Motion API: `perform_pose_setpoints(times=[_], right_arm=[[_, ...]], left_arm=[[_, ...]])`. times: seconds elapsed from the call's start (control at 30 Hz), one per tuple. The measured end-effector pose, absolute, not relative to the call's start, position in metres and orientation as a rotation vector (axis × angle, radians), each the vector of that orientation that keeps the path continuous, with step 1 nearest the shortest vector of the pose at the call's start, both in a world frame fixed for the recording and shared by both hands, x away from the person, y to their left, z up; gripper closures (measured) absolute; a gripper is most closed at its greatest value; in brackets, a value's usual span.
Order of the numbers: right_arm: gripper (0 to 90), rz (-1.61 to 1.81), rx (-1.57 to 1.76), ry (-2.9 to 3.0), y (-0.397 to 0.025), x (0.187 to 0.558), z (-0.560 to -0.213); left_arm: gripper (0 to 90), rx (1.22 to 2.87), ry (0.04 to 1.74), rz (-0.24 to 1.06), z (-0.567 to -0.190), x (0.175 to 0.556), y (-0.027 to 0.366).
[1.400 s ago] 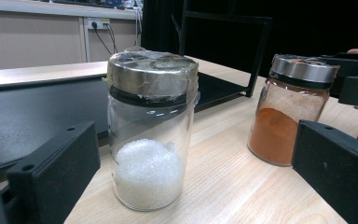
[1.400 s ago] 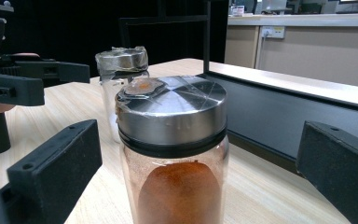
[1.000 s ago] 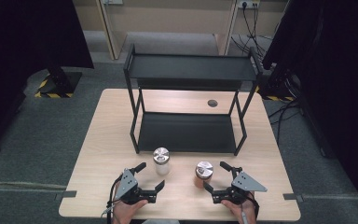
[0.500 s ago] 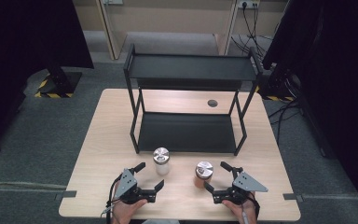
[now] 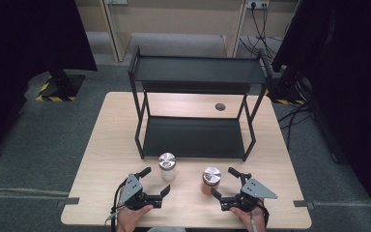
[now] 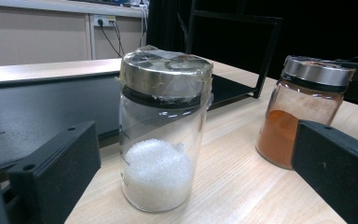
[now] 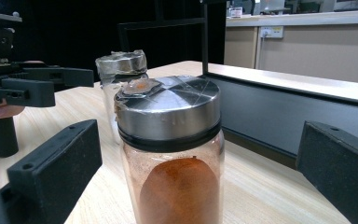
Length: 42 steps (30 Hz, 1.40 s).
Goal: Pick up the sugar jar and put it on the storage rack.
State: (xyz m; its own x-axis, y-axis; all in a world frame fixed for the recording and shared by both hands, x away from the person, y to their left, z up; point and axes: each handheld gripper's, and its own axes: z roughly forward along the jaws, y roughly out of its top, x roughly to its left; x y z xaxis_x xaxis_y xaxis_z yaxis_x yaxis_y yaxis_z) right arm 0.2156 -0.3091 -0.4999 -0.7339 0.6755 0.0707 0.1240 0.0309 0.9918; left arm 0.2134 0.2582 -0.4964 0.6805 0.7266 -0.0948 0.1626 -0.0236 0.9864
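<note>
A glass jar of white grains (image 5: 166, 166) (image 6: 162, 135) with a steel lid stands upright on the table near the front. To its right stands a jar of orange powder (image 5: 210, 180) (image 7: 173, 154) (image 6: 303, 111), also steel-lidded. My left gripper (image 5: 154, 182) is open, its jaws either side of the white jar's near side without touching it. My right gripper (image 5: 225, 181) is open too, jaws spread wide around the orange jar's near side, apart from the glass. The left gripper (image 7: 28, 88) appears at the left of the right gripper view.
A black two-tier metal shelf (image 5: 196, 106) stands at the middle and back of the wooden table (image 5: 106, 145), just behind the jars. A round cable hole (image 5: 220, 107) sits behind the lower tier. Dark curtains flank both sides.
</note>
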Motion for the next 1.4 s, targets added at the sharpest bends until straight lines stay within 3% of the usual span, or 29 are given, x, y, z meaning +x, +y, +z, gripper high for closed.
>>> perform_pose_setpoints(times=[0.8, 1.07, 1.4], right_arm=[[0.4, 1.765, 0.819, 1.886, -0.308, 0.217, -0.502], [0.4, 1.768, 0.819, 1.885, -0.308, 0.217, -0.502], [0.4, 1.773, 0.817, 1.881, -0.309, 0.217, -0.502]], left_arm=[[1.8, 1.622, 0.797, 0.552, -0.485, 0.238, 0.241], [4.7, 1.658, 0.816, 0.553, -0.479, 0.245, 0.230], [14.7, 1.685, 0.838, 0.548, -0.474, 0.254, 0.223]])
